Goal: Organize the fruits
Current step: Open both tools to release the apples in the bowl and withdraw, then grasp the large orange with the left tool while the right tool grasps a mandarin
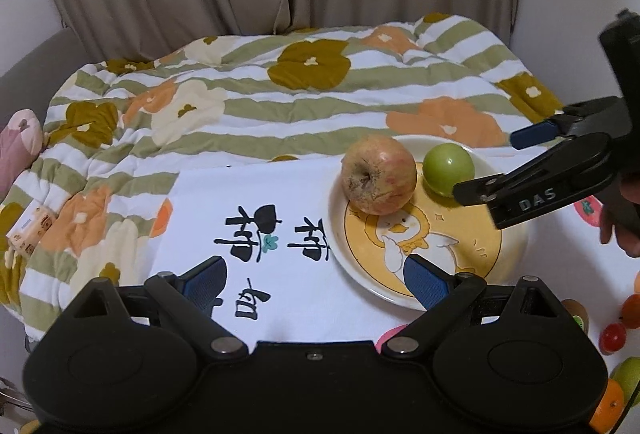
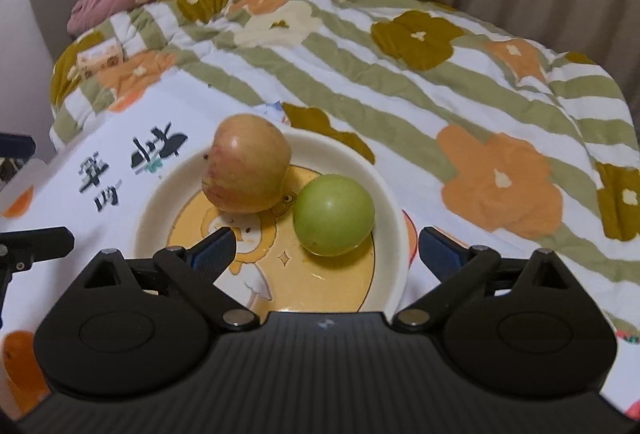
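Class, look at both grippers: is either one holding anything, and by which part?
Nothing is held. The left gripper and right gripper are both open; the apple and green fruit rest on the plate.

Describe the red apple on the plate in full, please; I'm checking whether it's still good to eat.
The red apple is blotchy red and yellow, with wrinkled, dull skin. In the left wrist view one hollow end faces the camera, dark and brownish around the pit, so it lies on its side. It rests on the plate toward its left edge, partly over the yellow duck picture. It sits right beside the green fruit; whether they touch is unclear. Neither gripper holds it.
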`<state>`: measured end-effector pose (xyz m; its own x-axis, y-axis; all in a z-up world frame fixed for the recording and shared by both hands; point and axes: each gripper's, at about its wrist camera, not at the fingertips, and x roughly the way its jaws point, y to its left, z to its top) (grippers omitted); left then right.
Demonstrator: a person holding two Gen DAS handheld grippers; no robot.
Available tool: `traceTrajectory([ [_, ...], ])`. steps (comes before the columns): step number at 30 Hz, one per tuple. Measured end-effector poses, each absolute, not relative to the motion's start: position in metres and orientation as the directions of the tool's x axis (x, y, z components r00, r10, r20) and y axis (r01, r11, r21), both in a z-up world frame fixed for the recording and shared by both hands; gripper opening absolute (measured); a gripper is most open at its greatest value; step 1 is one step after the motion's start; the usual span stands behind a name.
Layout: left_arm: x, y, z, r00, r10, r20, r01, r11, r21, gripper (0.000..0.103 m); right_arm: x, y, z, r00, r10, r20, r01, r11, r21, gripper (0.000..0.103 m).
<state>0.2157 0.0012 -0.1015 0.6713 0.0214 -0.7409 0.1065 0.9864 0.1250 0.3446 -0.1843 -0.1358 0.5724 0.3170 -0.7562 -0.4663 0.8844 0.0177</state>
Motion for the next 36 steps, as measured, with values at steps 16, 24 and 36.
traceTrajectory([
  [16, 0.133, 0.032, -0.048, 0.764, -0.006, -0.645, 0.107, 0.987, 0.117, 0.098, 0.226, -0.198, -0.048, 0.689, 0.213, -0.693, -0.241, 0.969, 0.058, 0.103],
  [24, 0.091, 0.042, -0.048, 0.764, -0.046, -0.644, 0.136, 0.987, 0.089, 0.098, 0.157, -0.189, -0.034, 0.719, 0.172, -0.673, -0.149, 0.985, 0.092, 0.103],
  [36, 0.055, 0.047, -0.081, 0.732, -0.111, -0.672, 0.23, 0.969, 0.091, 0.098, 0.098, -0.167, -0.064, 0.716, 0.152, -0.681, -0.078, 0.987, 0.139, 0.103],
])
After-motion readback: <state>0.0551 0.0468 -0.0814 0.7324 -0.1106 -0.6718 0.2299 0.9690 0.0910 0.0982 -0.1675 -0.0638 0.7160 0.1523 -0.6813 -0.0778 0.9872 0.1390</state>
